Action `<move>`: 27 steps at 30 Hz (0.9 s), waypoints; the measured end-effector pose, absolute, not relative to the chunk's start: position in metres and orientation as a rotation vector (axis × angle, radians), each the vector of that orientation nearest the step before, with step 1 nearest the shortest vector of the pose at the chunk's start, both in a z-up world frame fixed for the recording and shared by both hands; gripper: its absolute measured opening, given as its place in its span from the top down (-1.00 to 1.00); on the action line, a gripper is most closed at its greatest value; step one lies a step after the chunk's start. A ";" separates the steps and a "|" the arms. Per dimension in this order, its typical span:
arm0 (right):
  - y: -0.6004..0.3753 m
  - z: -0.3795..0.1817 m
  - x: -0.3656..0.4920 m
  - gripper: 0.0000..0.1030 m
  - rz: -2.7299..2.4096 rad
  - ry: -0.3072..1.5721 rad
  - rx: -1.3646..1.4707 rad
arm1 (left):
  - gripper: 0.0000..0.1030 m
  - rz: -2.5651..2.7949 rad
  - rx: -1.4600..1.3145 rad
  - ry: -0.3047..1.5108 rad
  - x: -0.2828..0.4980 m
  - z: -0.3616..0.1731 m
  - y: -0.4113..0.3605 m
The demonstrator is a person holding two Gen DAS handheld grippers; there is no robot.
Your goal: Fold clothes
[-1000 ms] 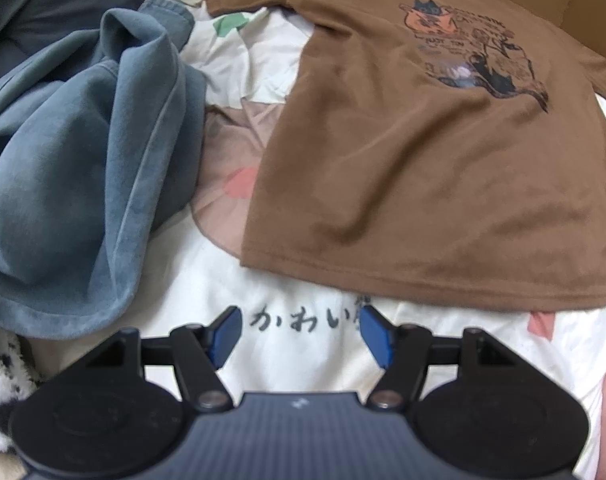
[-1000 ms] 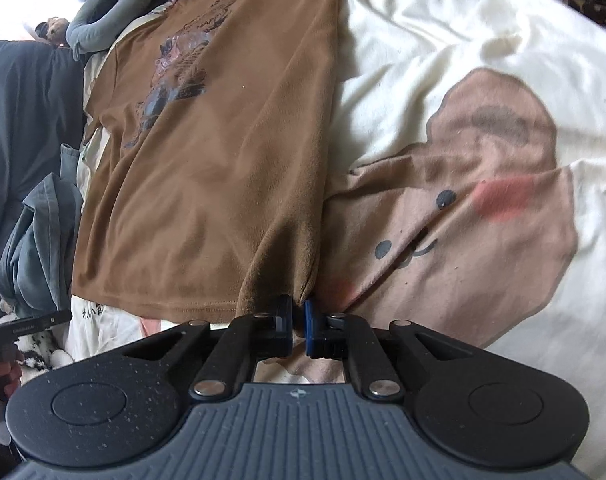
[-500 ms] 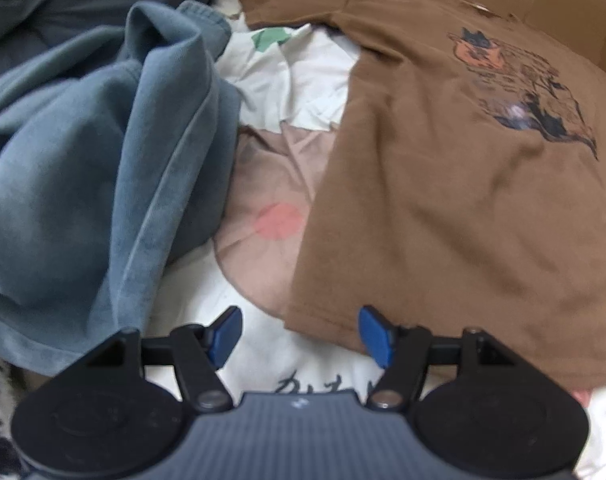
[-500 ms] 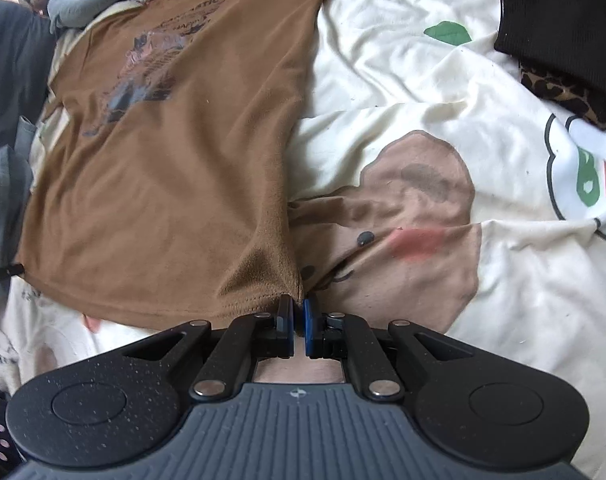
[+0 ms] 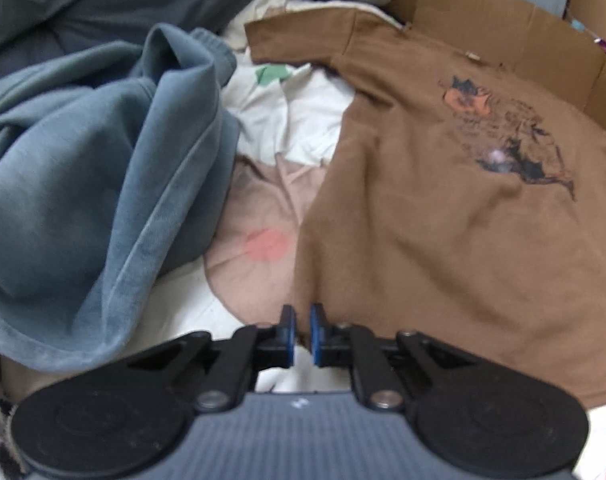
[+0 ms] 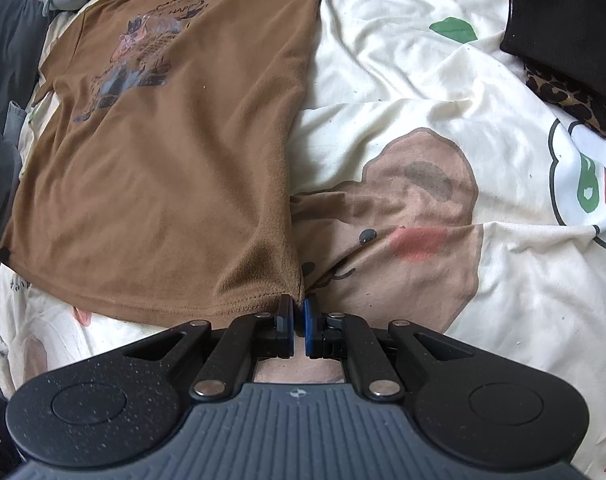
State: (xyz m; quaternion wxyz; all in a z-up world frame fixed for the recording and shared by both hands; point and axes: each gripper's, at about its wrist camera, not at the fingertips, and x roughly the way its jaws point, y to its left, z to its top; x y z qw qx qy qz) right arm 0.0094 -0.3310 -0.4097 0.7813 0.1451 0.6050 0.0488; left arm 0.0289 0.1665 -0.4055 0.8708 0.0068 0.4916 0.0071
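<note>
A brown T-shirt lies spread print-side up on a bed covered by a cream cartoon-print sheet. In the left wrist view it fills the right half of the frame, its hem running along the lower right. In the right wrist view it fills the upper left, with its side seam running down the middle of the frame.

A flattened cardboard box stands along the upper right of the left wrist view, behind the shirt's collar; whether anything is in it cannot be told.

A crumpled blue-grey sweatshirt is heaped at the left of the left wrist view, apart from the shirt, with the sheet's pink bear print between them. A black garment lies over a leopard-print cloth at the upper right of the right wrist view.

The left gripper points steeply down at the shirt's lower left hem corner. Its fingers are closing and stand almost together, with the brown corner running down between the blue pads.

The right gripper also points steeply down, at the opposite hem corner in the bottom centre of its frame. Its fingers are pinched together on the stitched hem edge, which rises slightly into them.
</note>
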 end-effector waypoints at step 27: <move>-0.322 -0.417 0.009 0.95 0.126 1.328 0.282 | 0.47 -0.170 0.046 1.073 0.035 -0.435 0.091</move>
